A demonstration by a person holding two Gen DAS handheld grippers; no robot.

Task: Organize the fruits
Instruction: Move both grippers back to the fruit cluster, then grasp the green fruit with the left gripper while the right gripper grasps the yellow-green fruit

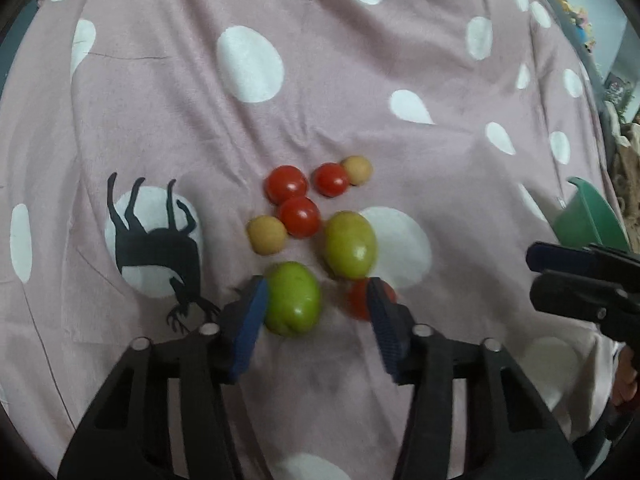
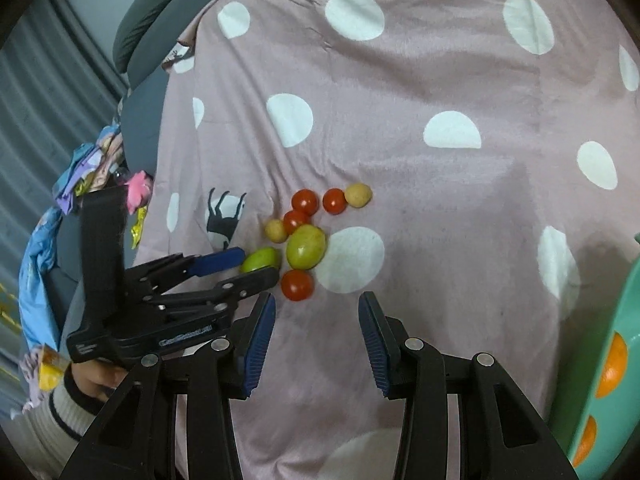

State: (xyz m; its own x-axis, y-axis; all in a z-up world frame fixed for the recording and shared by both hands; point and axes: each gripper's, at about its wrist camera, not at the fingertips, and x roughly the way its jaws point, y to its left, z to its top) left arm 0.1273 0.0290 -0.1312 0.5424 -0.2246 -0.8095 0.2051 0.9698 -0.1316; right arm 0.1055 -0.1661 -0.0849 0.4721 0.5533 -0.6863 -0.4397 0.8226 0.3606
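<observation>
- Left wrist view: the black left gripper with ribbed blue pads (image 1: 318, 300) brackets a smooth oval green fruit (image 1: 293, 298); its left pad touches the skin, its right pad stands clear, so nothing is clamped.
- A glossy round red tomato (image 1: 362, 300) sits half hidden behind that right pad, at 3 o'clock of the green fruit.
- Right wrist view: the right gripper (image 2: 316, 316) hangs empty, jaws apart, over the soft mauve polka-dot blanket (image 2: 420, 220).
- A mint plastic tray printed with orange circles (image 2: 624, 320) curves along 4 o'clock.

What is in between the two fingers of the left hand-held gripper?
A green fruit sits between them, against the left finger but apart from the other. The left wrist view shows it best.
</observation>
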